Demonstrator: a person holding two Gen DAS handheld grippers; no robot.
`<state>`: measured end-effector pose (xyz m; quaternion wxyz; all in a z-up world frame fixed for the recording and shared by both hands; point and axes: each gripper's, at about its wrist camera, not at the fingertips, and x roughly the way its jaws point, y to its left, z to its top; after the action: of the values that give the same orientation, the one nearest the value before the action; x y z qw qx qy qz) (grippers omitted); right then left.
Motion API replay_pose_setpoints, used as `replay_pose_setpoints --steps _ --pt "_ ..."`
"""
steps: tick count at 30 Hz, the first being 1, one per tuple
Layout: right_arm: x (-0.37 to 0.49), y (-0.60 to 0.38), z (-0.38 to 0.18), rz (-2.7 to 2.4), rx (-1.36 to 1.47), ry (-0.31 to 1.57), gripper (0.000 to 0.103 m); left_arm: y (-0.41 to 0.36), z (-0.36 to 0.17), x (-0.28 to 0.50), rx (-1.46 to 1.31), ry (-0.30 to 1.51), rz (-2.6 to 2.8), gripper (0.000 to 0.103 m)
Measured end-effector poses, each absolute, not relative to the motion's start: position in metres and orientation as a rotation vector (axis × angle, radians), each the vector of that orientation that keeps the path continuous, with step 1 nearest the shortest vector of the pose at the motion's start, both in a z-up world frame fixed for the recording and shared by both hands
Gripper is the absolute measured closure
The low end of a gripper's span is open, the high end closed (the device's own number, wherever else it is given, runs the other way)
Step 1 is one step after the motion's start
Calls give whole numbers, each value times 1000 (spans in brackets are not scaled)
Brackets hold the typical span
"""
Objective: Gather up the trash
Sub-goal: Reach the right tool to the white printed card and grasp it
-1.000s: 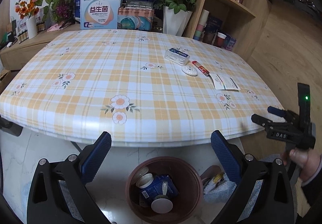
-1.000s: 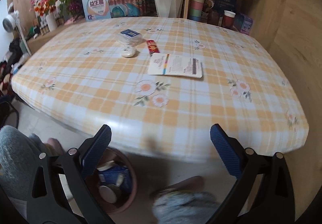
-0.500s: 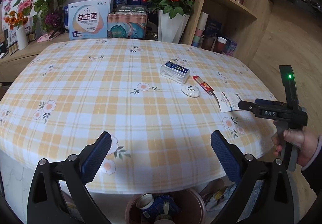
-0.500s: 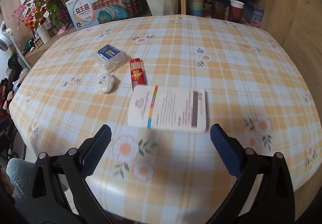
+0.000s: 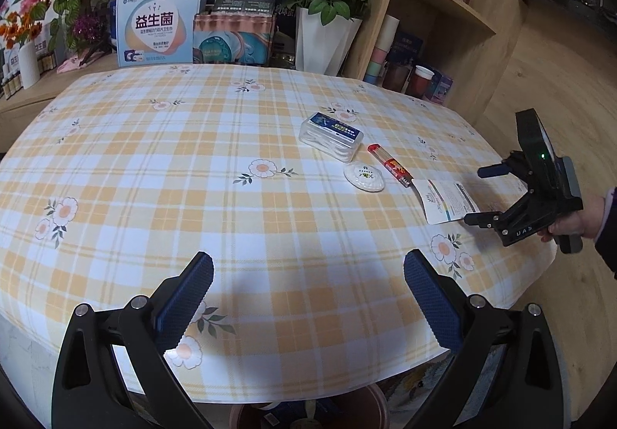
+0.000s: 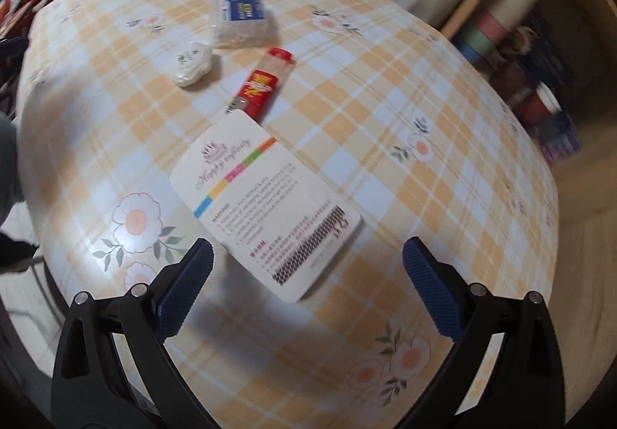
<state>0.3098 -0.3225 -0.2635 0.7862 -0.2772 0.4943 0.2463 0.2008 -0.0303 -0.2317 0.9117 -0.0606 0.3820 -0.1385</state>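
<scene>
The right gripper (image 6: 306, 284) hangs w/ jaws spread wide just over the near end of the white card (image 6: 265, 206), nothing held; the card lies flat near the table's (image 6: 443, 167) right edge. Behind the card, farther from the edge: a red tube (image 6: 263, 84), a small white packet (image 6: 191, 63), then a clear box w/ blue label (image 6: 240, 19). The left gripper (image 5: 308, 298) is also wide apart and empty, over the table's near edge, w/ the bin (image 5: 308, 409) partly visible under it.
</scene>
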Motion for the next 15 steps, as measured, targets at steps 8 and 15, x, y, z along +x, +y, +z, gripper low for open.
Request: replay_pose_setpoints --steps 8,15 --pt "335 -292 -279 722 -732 1147 6 -31 -233 207 -126 798 -276 6" --pt "364 -286 -286 800 -604 1267 5 -31 -235 217 -130 808 -267 6"
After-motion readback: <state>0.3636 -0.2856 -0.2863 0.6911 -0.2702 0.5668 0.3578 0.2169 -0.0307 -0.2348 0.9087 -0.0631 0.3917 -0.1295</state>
